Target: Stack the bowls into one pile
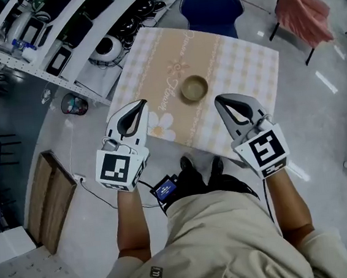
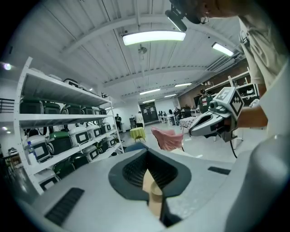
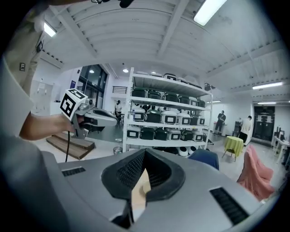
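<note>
A single tan bowl stack [image 1: 194, 88] sits near the middle of the checked tablecloth on the table [image 1: 246, 72], far below both grippers. My left gripper [image 1: 140, 105] is held high above the table's near-left edge, its jaws closed together with nothing between them. My right gripper [image 1: 220, 99] hangs level with it over the near-right edge, also shut and empty. In the left gripper view the jaws of the left gripper [image 2: 146, 153] meet at their tips, and the right gripper [image 2: 213, 122] shows beside it. In the right gripper view the right gripper [image 3: 145, 152] is closed too.
A blue chair [image 1: 212, 5] stands at the table's far side and a chair draped in pink cloth [image 1: 300, 5] at the far right. White shelves of appliances [image 1: 75, 28] run along the left. A wooden pallet [image 1: 50, 200] lies on the floor at left.
</note>
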Tool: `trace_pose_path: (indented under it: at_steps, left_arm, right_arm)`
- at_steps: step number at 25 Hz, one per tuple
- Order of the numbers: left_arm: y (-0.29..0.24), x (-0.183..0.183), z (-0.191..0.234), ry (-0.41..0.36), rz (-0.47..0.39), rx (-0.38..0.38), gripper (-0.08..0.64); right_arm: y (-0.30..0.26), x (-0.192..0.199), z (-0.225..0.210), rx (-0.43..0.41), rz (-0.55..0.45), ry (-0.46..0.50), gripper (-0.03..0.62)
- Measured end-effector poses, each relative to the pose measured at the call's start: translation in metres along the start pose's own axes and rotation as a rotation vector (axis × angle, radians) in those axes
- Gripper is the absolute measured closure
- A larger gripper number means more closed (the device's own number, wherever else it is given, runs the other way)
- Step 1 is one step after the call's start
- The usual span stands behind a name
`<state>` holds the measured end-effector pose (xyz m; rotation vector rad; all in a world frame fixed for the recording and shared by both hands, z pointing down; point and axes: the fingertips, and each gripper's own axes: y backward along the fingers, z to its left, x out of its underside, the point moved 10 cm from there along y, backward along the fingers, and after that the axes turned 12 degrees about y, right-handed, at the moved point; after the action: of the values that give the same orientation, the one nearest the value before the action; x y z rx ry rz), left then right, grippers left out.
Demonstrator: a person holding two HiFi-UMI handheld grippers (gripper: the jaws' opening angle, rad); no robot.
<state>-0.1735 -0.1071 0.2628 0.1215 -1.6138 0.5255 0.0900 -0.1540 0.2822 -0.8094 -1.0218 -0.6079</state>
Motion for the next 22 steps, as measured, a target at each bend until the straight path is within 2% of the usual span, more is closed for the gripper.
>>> trace_pose_path:
  at_steps: [5,10,16,22]
  left_arm:
    - [0.035,-0.06,-0.002,-0.004,-0.073,0.004,0.554]
    - [0.077,-0.088,-0.004,-0.009,-0.161,0.031,0.554]
    - [0.151,-0.085,-0.019,0.003,-0.201,0.125,0.554]
    - [0.226,-0.059,-0.026,0.062,-0.211,0.225,0.554]
  right_arm:
    - [0.005,-0.045,-0.007,-0.064,-0.049,0.009,0.588]
    - [0.022,-0.087,0.007,-0.062,-0.09,0.033,0.588]
    - [0.067,-0.133,0.072,0.008,-0.128,0.04,0.588]
    - [0.105,-0.156,0.157,0.021,-0.118,0.041,0.588]
